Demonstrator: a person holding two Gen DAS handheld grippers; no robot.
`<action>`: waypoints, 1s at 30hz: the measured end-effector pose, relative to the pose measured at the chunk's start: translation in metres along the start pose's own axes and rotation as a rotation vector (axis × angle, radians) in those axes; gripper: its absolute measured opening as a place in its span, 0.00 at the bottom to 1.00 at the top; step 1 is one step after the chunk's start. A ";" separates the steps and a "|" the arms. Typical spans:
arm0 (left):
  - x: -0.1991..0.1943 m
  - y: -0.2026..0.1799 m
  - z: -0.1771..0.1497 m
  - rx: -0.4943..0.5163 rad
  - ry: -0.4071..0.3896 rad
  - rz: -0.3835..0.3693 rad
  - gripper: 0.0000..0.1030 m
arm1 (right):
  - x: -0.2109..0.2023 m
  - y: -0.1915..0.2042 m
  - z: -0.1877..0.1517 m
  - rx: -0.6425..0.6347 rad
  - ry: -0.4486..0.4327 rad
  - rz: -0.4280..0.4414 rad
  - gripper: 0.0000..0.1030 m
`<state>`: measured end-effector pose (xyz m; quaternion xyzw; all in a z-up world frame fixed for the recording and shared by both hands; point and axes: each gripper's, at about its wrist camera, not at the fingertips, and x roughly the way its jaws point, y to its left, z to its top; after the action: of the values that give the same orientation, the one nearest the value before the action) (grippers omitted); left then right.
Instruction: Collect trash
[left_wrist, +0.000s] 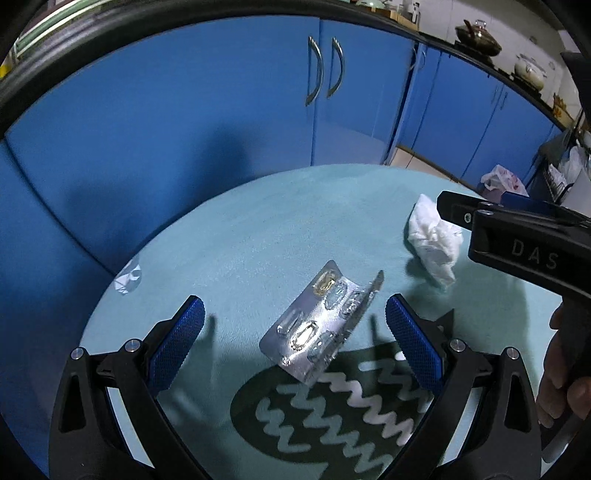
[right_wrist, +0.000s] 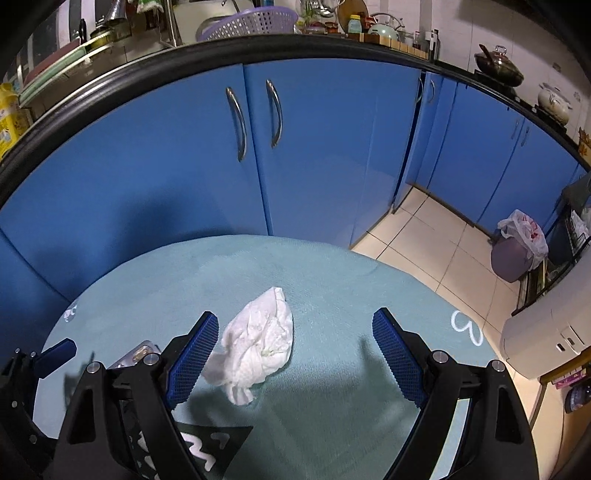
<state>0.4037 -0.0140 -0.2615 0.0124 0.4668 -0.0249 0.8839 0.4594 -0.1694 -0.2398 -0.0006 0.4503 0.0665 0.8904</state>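
Plainly, both tools were poised over their targets and neither had closed. The left hand-held gripper (left_wrist: 295, 332) stood wide open with the blister pack (left_wrist: 317, 321) lying between its blue pads, untouched; the right hand-held gripper (right_wrist: 295, 354) gaped just as wide around the crumpled tissue (right_wrist: 258, 347), which lay nearer its left pad. Taking the blister pack as the landmark, the tissue sat near it on the right hand-held gripper's side, and a small clear wrapper (left_wrist: 127, 277) lay well apart from it on the other side, at the rim of the teal-covered bench (left_wrist: 258, 221). The pack was thin, stiff and slick, one edge curled up; pads closing on it could skid it flat across the cloth, or clamp the cover instead. The tissue, being off-centre, might be caught only by a loose fold and slip free. With the two tools so near each other, they might also knock together.
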 end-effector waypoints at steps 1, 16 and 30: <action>0.004 0.001 0.000 -0.001 0.008 0.004 0.94 | 0.003 0.001 -0.001 -0.002 0.006 -0.004 0.81; 0.008 0.006 -0.012 -0.002 0.012 0.029 0.53 | 0.008 0.019 -0.018 -0.104 0.019 -0.003 0.30; -0.019 0.010 -0.012 -0.055 0.022 -0.052 0.35 | -0.039 0.022 -0.040 -0.130 0.020 0.024 0.11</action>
<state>0.3831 -0.0031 -0.2526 -0.0238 0.4773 -0.0350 0.8777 0.4017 -0.1542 -0.2305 -0.0538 0.4540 0.1062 0.8830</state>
